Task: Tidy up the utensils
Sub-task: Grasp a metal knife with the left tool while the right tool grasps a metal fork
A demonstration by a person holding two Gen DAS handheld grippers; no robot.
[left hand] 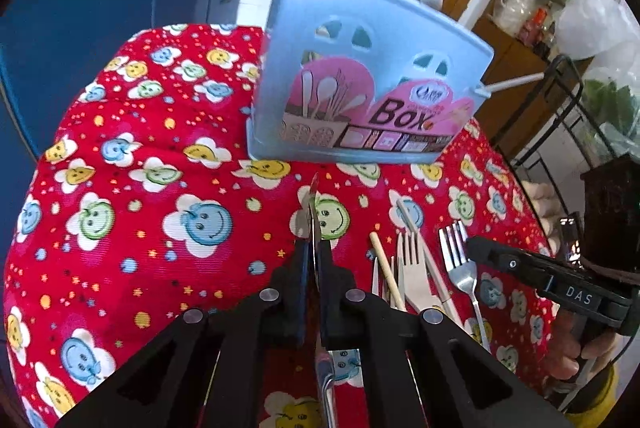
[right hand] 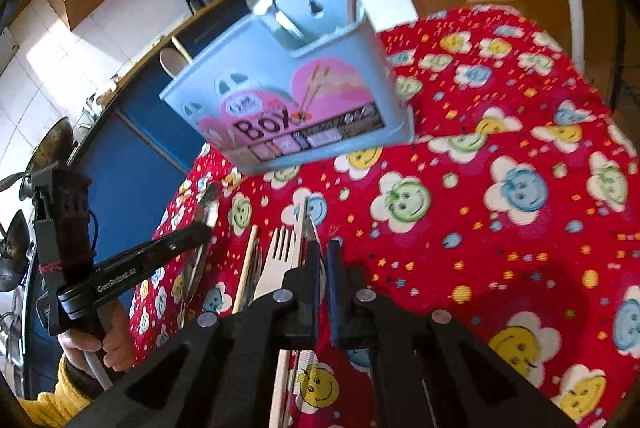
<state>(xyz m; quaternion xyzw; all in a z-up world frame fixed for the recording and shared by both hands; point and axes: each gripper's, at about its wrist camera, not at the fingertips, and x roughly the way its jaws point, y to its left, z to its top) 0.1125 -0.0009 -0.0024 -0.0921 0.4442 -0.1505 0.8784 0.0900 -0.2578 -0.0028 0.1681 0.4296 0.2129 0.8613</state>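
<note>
Left gripper clenched edge-on around a thin steel spoon, right gripper nipping a flat metal utensil; remaining forks beside them on red cloth, before blue holder; stiff, light, slippery—grasp mid-handle.

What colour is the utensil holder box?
Light blue, with a pink label; the utensil holder box shows best in the left wrist view.

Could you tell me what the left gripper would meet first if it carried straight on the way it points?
Probably the red tablecloth just short of the blue utensil box. The left gripper is shut on a spoon and points downward toward the box's base; depth is hard to judge.
</note>
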